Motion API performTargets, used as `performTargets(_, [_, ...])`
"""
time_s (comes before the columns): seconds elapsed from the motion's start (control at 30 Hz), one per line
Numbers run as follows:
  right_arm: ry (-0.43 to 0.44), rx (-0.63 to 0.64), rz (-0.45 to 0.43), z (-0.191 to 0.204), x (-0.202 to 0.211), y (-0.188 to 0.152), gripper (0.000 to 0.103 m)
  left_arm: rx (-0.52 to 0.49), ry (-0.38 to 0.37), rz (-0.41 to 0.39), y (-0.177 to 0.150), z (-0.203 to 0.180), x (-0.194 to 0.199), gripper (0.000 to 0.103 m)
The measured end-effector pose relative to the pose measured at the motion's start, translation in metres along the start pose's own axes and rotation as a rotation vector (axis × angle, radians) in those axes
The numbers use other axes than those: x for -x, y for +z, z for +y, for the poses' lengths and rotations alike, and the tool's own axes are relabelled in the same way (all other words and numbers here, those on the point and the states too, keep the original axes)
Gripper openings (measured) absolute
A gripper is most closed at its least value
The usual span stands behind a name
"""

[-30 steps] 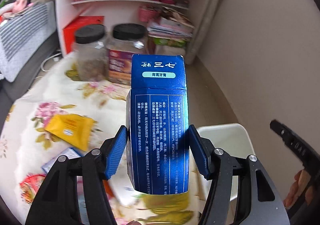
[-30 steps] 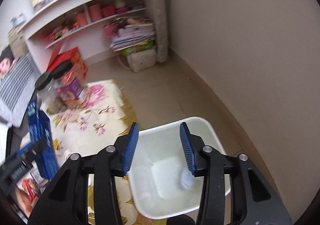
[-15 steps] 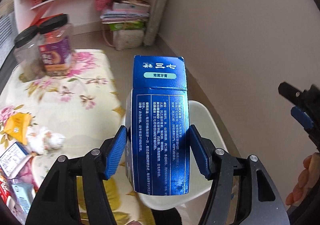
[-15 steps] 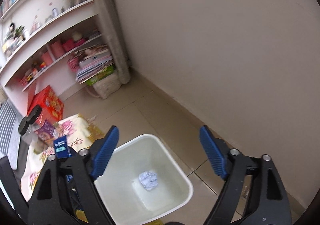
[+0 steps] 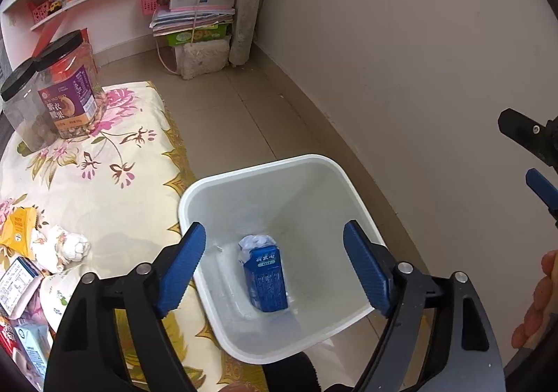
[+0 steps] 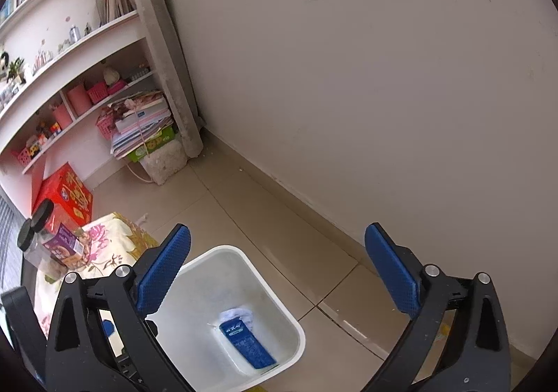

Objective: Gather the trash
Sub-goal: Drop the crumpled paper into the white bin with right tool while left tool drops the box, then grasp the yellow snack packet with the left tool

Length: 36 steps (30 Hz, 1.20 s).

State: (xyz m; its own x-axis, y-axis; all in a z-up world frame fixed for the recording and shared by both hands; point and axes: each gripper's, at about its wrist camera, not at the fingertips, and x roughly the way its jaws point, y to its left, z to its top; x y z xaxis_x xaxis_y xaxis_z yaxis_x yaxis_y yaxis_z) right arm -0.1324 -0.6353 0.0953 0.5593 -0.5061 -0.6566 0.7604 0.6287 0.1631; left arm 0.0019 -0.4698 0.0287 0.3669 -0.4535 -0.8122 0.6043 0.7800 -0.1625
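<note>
Down at the bottom of the white bin, the blue box lay on its side, partly on top of a crumpled white tissue. Half a second before, the left gripper had held that box tight between its blue pads. Now its two fingers stood wide apart above the bin, with nothing between them. The right gripper was wide apart too, just as it was half a second ago, and it hung higher over the bin, looking down at the box.

Beside the bin's left edge lay the flowery cloth. Two jars with black lids stood at its far corner. A yellow packet and a balled-up white paper waited near its left edge, not yet picked up.
</note>
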Motion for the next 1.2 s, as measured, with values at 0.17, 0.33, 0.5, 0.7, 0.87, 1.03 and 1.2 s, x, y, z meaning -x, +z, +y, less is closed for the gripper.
performTargets(0.17, [-0.006, 0.048, 0.016, 0.023, -0.005, -0.002, 0.096, 0.005, 0.031, -0.010, 0.002, 0.019, 0.006, 0.082])
performTargets(0.33, [-0.006, 0.122, 0.034, 0.055, -0.010, -0.010, 0.096, 0.037, 0.062, -0.010, 0.005, 0.047, 0.011, 0.084])
performTargets(0.5, [0.004, 0.181, 0.045, 0.088, -0.012, -0.018, 0.096, 0.079, 0.121, 0.000, 0.008, 0.082, 0.014, 0.085])
performTargets(0.7, [0.036, 0.248, 0.068, 0.129, -0.015, -0.029, 0.096, 0.191, 0.202, 0.054, 0.009, 0.138, 0.009, 0.086])
performTargets(0.87, [0.079, 0.303, 0.089, 0.164, -0.016, -0.038, 0.096, 0.304, 0.298, 0.091, 0.006, 0.188, 0.006, 0.086])
performTargets(1.03, [0.112, 0.362, 0.108, 0.197, -0.018, -0.050, 0.096, 0.463, 0.380, 0.124, 0.003, 0.245, 0.005, 0.086])
performTargets(1.2, [0.143, 0.415, 0.131, 0.223, -0.021, -0.061, 0.096, 0.700, 0.428, 0.143, -0.006, 0.300, 0.004, 0.086])
